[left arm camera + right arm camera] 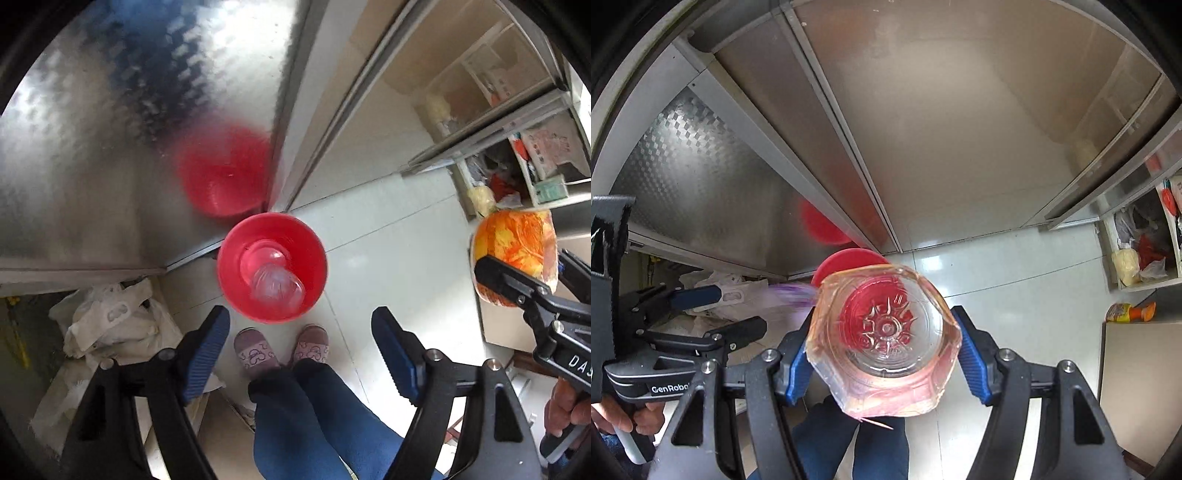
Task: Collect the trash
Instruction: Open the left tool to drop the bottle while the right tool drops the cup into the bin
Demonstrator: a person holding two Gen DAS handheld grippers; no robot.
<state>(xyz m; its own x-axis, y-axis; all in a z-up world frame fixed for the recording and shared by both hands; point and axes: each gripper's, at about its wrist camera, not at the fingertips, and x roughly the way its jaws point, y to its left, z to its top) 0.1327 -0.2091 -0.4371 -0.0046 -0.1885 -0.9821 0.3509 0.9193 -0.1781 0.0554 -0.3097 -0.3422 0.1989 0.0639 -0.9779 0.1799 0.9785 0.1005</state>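
Note:
A red bin (236,284) stands on the floor against a metal cabinet corner, straight below my left gripper (301,350). A clear plastic bottle (277,288) lies inside the bin. The left gripper is open and nothing is between its blue pads. In the right wrist view the left gripper (720,312) shows at the left, also open. My right gripper (882,354) is shut on another clear bottle (886,343), seen from its base, just above the bin (849,264). From the left wrist view that bottle (517,251) has an orange label, and the right gripper (535,273) clamps it.
The person's slippers (280,350) and legs stand right beside the bin. Crumpled white bags (110,321) lie left of it. A patterned metal cabinet (92,166) rises behind. Cluttered shelves (1141,254) and a box bearing an orange bottle (1130,312) are at the right.

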